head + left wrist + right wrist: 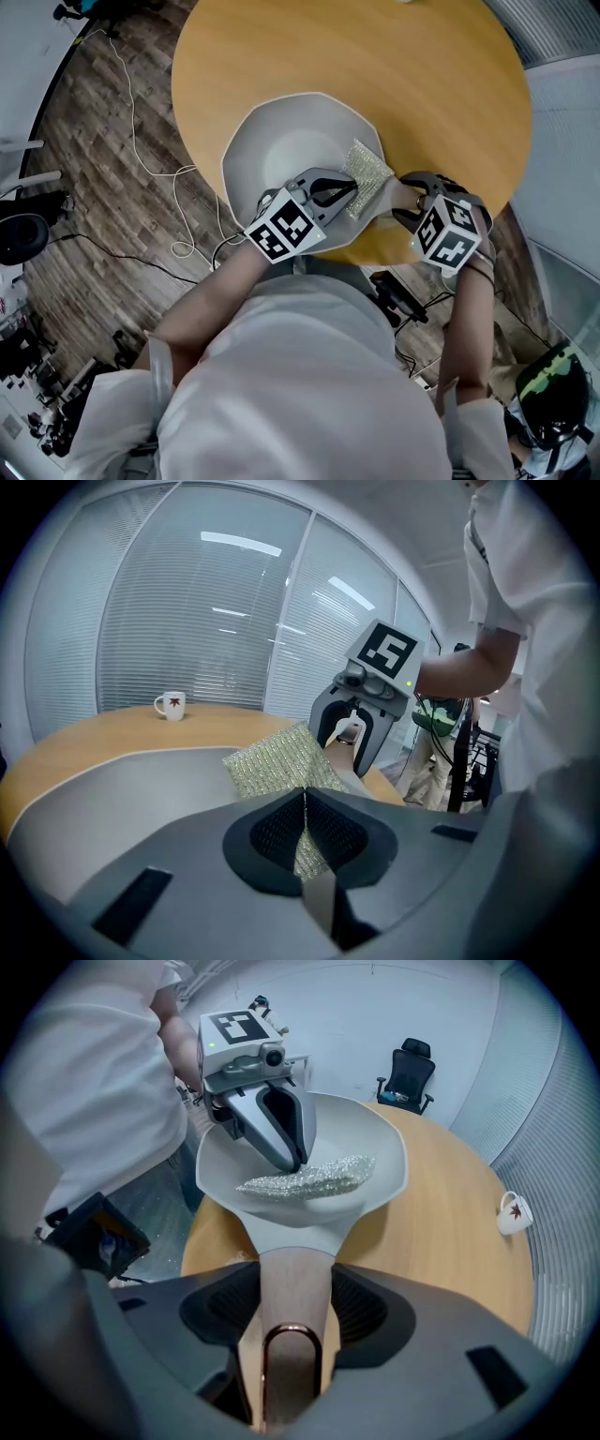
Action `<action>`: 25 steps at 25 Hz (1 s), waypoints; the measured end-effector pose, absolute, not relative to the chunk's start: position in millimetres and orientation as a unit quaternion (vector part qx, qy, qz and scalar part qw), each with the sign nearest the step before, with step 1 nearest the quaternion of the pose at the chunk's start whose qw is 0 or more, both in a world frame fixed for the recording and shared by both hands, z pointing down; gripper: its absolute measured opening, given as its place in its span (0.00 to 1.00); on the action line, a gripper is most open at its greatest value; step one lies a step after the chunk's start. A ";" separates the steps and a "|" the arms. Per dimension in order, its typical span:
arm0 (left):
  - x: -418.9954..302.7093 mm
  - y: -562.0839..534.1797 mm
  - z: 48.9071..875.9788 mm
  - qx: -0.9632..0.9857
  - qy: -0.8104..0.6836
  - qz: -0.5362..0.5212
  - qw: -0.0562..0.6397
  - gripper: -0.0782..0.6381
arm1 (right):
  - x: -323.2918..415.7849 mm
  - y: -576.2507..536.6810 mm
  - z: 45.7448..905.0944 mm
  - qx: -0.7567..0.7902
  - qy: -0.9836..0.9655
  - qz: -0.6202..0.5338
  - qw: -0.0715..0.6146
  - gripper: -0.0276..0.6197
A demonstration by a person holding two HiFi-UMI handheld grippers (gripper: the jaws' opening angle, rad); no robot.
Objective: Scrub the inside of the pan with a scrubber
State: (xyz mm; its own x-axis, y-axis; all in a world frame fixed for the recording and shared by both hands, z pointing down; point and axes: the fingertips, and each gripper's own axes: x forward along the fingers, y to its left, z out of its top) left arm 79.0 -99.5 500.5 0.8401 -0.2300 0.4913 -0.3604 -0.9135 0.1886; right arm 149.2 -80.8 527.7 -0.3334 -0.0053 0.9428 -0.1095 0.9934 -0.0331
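A white cable (141,141) trails over the wooden floor at the far left. On the round wooden counter (375,66) a pale grey pan (281,141) sits at the near edge. The left hand-held gripper (349,190) reaches into it from the person's side, jaws pinched together on one edge of the scrubber (367,175) (a glittery, greenish mesh pad). The pad lies against the pan's right inner wall, close under the rim. Just right of it, the right hand-held gripper (403,202) is clamped on the pan's handle (286,1288), a wood-toned grip with a copper-coloured loop at its end, which fills the space between the two jaws. A white cup (514,1211) stands well apart on the far side of the counter.
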 end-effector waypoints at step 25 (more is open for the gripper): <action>106.7 -91.5 531.2 0.943 -0.107 0.267 0.168 0.13 | 147.2 -80.3 530.3 0.017 -0.796 0.030 0.604 0.41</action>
State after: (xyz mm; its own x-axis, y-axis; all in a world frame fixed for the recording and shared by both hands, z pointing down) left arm 106.7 -91.5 531.2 0.8340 -0.1120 0.5403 -0.2920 -0.9204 0.2599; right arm 147.2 -80.3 530.3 -0.2702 0.0080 0.9628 -0.0635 0.9976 -0.0261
